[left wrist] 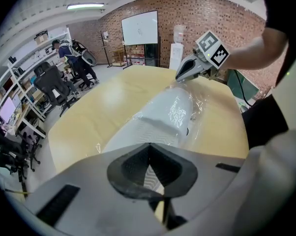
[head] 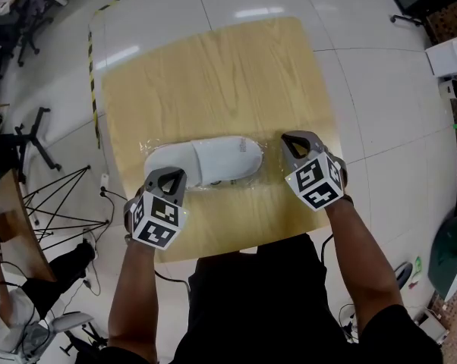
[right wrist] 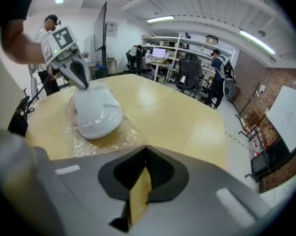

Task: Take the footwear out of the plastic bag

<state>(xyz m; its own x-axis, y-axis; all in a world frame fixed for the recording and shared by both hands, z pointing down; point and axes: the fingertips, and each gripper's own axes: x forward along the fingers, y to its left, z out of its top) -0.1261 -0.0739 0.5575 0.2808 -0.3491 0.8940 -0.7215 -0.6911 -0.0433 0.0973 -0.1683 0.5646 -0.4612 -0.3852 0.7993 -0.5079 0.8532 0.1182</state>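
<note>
A white slipper (head: 206,158) lies sealed in a clear plastic bag (head: 268,158) in the middle of the wooden table (head: 213,74). My left gripper (head: 168,174) sits at the slipper's left end, jaws shut, tips pressed onto the bag's film. In the left gripper view the slipper (left wrist: 162,114) stretches straight ahead of the closed jaws (left wrist: 148,146). My right gripper (head: 289,139) is at the bag's right end, also shut, its tip pinching the crinkled film (right wrist: 108,139) just beyond the slipper's toe (right wrist: 96,112). The right gripper (left wrist: 178,77) shows across the table in the left gripper view.
The table's near edge (head: 213,249) runs right in front of the person's body. A black stand with thin legs (head: 54,196) is on the floor to the left, beside yellow-black tape (head: 92,82). Office chairs (left wrist: 54,85) and people stand beyond the table.
</note>
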